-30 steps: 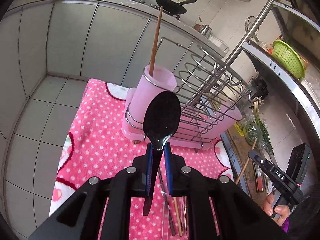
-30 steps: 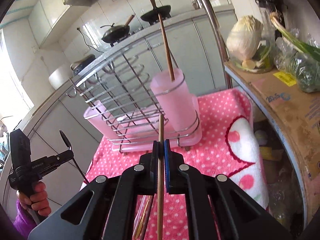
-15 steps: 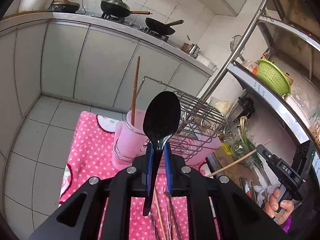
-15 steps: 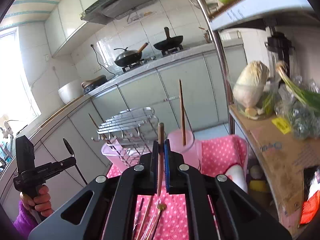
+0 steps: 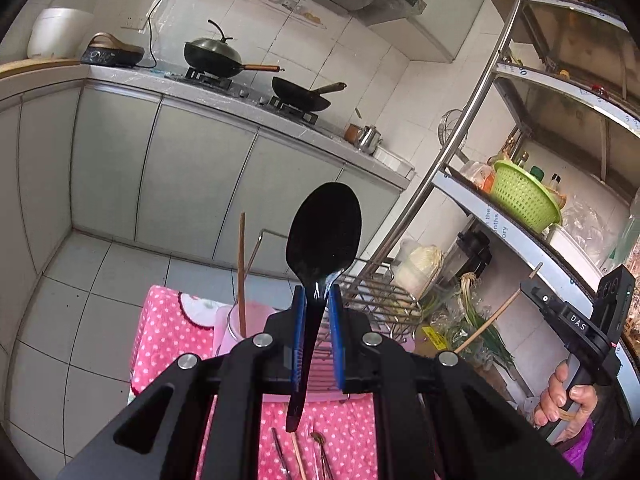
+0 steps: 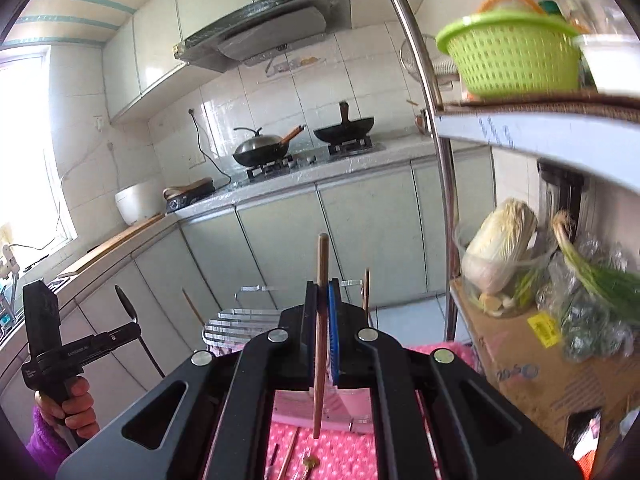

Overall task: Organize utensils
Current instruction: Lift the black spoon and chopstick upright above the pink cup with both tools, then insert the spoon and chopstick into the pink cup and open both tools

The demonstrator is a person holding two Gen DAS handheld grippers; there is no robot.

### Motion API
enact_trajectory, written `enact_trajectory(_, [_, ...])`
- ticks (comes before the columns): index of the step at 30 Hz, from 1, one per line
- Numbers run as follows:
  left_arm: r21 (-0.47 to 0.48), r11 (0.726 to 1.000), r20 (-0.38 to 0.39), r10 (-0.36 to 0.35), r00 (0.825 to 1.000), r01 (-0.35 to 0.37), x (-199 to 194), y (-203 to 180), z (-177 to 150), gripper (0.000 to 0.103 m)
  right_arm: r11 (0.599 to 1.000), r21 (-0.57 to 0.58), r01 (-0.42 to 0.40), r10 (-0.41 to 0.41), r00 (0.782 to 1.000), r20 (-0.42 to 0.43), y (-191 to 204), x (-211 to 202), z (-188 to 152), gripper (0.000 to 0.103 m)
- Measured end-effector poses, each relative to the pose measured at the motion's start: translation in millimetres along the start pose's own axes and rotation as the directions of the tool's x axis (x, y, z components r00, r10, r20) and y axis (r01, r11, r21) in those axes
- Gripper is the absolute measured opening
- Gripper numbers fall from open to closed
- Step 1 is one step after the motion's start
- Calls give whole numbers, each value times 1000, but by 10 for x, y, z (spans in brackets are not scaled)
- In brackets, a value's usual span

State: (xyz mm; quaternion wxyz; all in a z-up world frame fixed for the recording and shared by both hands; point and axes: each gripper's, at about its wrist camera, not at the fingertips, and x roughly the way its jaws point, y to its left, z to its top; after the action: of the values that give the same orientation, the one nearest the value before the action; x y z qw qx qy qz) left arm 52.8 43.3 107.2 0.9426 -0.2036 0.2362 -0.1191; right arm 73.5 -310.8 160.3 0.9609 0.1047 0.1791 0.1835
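My left gripper (image 5: 317, 300) is shut on a black spoon (image 5: 323, 232), bowl up, held high above the pink polka-dot cloth (image 5: 160, 340). My right gripper (image 6: 322, 292) is shut on a wooden chopstick (image 6: 321, 280), held upright. Below stands a pink utensil cup (image 5: 228, 330) with one wooden chopstick (image 5: 241, 272) in it, fixed to a wire dish rack (image 5: 380, 292). Several loose utensils (image 5: 296, 456) lie on the cloth under the grippers. The right gripper shows at the right of the left wrist view (image 5: 532, 292), the left gripper at the left of the right wrist view (image 6: 136, 326).
A metal shelf (image 5: 500, 228) stands to the right with a green basket (image 5: 524, 200), a cabbage (image 6: 500, 244) and greens (image 6: 592, 280). The kitchen counter (image 5: 240, 96) with two woks lies behind. A tiled floor (image 5: 80, 300) surrounds the table.
Both grippers have risen and tilted up, so the cup and rack have dropped low in both views. Each still holds its utensil.
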Motion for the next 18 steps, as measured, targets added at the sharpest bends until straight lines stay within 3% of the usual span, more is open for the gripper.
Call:
enact_trajectory(8, [12,1000,100,1,995,-2,-13,-58,404,11,995,-70,69,-63,995,81,49,101,377,6])
enact_trajectory(18, [22,996,154,81,985,-85,411,95,469,11,996,-30,79,-80,997,-23,-179,738,215,6])
